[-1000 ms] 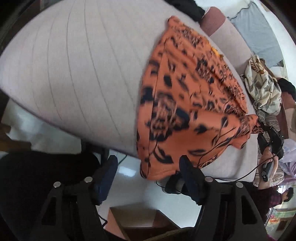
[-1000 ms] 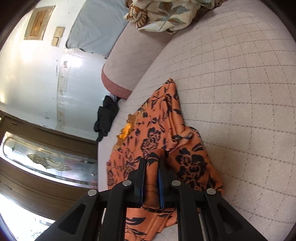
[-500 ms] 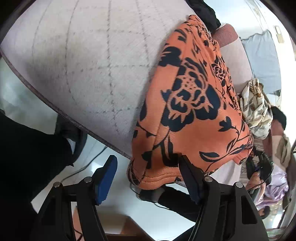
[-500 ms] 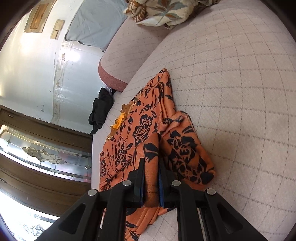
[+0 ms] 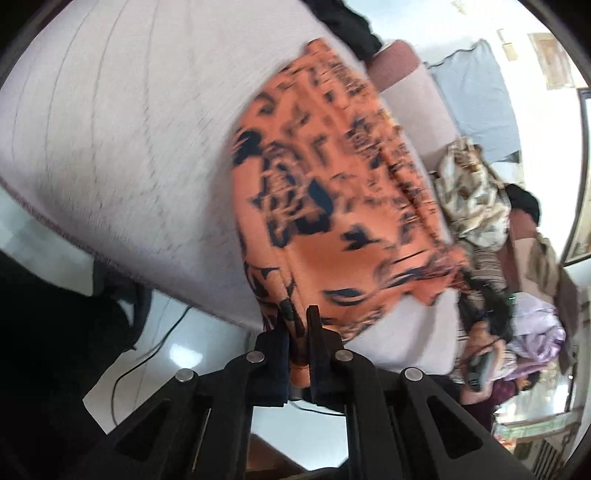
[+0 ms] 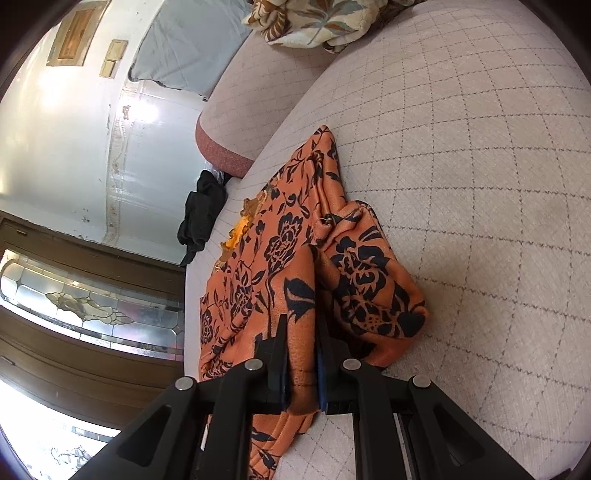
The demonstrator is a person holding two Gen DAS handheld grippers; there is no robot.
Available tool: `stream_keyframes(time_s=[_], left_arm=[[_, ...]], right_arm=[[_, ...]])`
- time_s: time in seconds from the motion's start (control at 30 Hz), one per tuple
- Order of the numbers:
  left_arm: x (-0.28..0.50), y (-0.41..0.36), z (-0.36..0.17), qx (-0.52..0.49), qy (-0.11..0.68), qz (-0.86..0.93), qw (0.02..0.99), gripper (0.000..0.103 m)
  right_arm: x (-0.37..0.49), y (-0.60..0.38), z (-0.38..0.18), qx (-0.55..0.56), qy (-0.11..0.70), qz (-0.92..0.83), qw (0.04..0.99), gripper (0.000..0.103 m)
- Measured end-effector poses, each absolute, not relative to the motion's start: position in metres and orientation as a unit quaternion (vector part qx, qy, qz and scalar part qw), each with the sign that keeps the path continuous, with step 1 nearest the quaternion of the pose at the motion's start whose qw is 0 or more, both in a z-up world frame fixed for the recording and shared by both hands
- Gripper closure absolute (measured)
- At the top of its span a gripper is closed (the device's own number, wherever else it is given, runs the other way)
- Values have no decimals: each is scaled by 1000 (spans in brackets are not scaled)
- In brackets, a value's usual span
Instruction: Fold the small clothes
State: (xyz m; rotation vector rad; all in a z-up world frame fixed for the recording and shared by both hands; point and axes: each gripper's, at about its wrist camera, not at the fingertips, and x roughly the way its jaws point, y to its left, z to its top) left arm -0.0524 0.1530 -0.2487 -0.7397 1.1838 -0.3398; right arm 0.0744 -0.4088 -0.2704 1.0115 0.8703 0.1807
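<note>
I see a pale quilted sofa seat carrying the orange floral garment, a black cloth near the armrest, and a leaf-print cloth behind.

One orange garment with black flowers lies on one pale quilted sofa seat. Two grippers are in view, the left gripper and the right gripper, one per wrist view. One cream leaf-print cloth, one black cloth bundle, one blue-grey cloth on the wall, and two framed wall plates.
</note>
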Motion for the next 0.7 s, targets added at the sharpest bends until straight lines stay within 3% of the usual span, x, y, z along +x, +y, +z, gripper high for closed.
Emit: stream_keyframes(time_s=[0.37, 0.7], left_arm=[[45, 170, -141, -339, 433, -218, 806, 95], [212, 151, -113, -289, 424, -194, 836, 95]], right_arm=[[90, -420, -252, 492, 356, 130, 783, 91], [182, -449, -245, 530, 306, 110, 783, 91]])
